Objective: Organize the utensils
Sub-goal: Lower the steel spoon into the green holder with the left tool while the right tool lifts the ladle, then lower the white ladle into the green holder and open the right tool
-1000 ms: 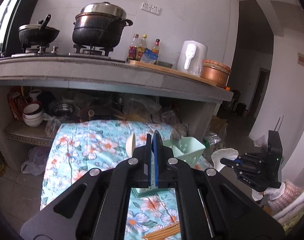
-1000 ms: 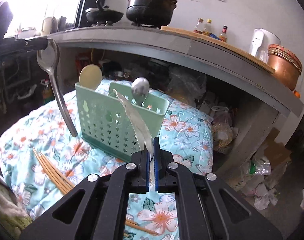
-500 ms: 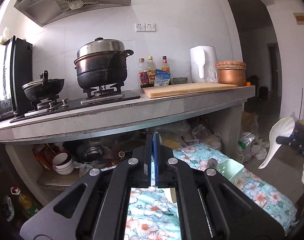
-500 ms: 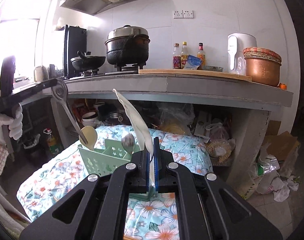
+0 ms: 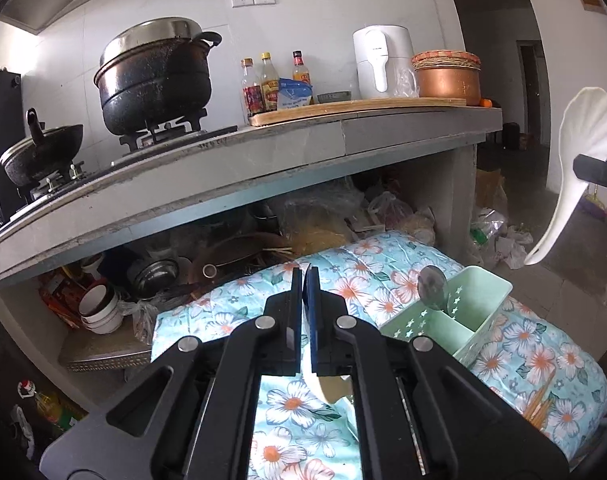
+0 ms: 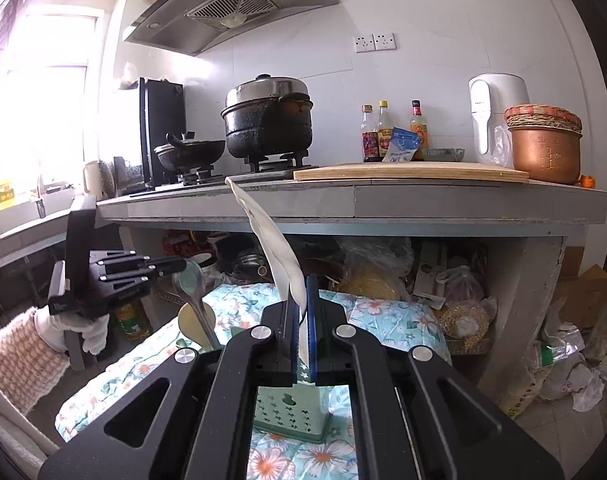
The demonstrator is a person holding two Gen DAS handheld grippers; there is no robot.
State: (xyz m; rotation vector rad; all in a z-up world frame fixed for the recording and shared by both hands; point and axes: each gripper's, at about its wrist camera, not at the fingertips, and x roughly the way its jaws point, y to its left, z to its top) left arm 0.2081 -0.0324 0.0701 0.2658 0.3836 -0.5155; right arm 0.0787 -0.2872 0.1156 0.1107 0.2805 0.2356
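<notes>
From the left wrist, the left gripper (image 5: 306,280) has its jaws pressed together, maybe on a metal spoon; lower it slowly into the green basket (image 5: 488,305). From the right wrist, the right gripper (image 6: 299,304) pinches the white spoon (image 6: 272,247) above the basket; keep it straight going down.

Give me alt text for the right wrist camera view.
The right tool grips a white spoon above a green utensil caddy on a floral cloth. At left, the left tool holds a metal spoon; behind, a black pot.

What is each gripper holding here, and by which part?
The right gripper pinches the white spoon by its handle, bowl down. The left gripper grips the metal spoon by the bowl end, handle hanging down.
</notes>
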